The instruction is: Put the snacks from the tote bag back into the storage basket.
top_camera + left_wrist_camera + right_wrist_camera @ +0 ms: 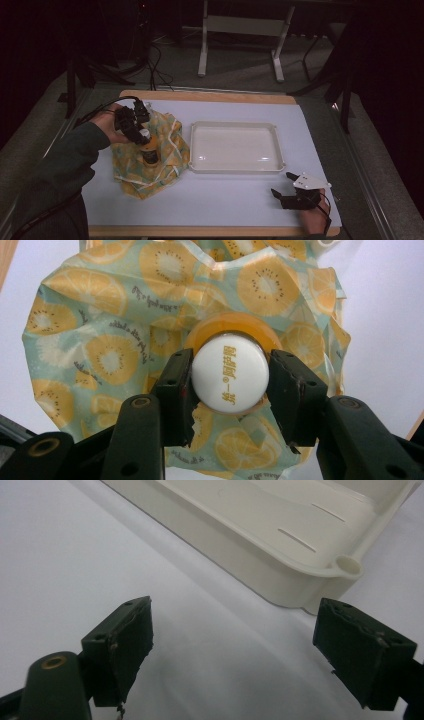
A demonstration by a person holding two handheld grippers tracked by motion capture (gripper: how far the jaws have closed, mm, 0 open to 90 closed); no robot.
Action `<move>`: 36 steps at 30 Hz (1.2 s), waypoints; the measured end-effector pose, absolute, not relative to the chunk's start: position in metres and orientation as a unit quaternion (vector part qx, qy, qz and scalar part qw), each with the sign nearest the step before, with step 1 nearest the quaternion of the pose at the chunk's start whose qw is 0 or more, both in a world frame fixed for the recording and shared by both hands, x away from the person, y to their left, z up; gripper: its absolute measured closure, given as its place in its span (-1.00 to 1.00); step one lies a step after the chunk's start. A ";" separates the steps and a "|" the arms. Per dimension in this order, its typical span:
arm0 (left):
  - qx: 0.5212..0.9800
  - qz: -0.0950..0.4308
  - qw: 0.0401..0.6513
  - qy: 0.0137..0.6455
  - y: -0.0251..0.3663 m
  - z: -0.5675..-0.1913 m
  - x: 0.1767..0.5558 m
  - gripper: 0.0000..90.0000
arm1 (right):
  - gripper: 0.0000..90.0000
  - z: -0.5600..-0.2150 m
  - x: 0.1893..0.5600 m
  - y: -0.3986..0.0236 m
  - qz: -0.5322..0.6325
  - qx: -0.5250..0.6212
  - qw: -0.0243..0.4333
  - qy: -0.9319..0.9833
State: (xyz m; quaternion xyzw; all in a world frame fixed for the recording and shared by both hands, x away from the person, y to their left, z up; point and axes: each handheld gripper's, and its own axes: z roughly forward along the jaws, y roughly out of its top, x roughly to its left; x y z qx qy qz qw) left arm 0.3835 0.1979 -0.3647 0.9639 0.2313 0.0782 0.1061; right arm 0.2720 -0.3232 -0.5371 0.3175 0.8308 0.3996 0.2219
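White table (225, 200): tray (235, 165) beside cloth (170, 150), bottle (149, 150).

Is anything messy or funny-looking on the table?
The fruit-print cloth lies rumpled and bunched up left of the white tray, not spread flat. An orange bottle stands on it, with the left claw gripping its white cap. Nothing looks spilled or broken.

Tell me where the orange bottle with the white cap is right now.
In the high view the orange bottle stands upright on the fruit-print cloth at table left, beside the empty white tray; the left gripper jaws clamp its white cap.
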 end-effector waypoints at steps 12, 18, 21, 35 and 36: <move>0.964 0.073 0.110 0.233 0.199 -0.363 0.383 0.31 | -0.65 -0.537 0.272 -0.323 0.397 0.318 0.222 0.832; 0.967 0.075 0.091 0.224 0.193 -0.361 0.382 0.31 | -0.65 -0.537 0.272 -0.323 0.398 0.318 0.222 0.832; 0.969 0.076 0.084 0.221 0.191 -0.360 0.382 0.31 | -0.65 -0.537 0.272 -0.323 0.398 0.317 0.222 0.832; 0.972 0.069 0.069 0.213 0.186 -0.350 0.380 0.31 | -0.65 -0.537 0.272 -0.323 0.398 0.318 0.222 0.831; 0.972 0.069 0.068 0.214 0.185 -0.349 0.380 0.31 | -0.65 -0.537 0.272 -0.323 0.398 0.318 0.222 0.831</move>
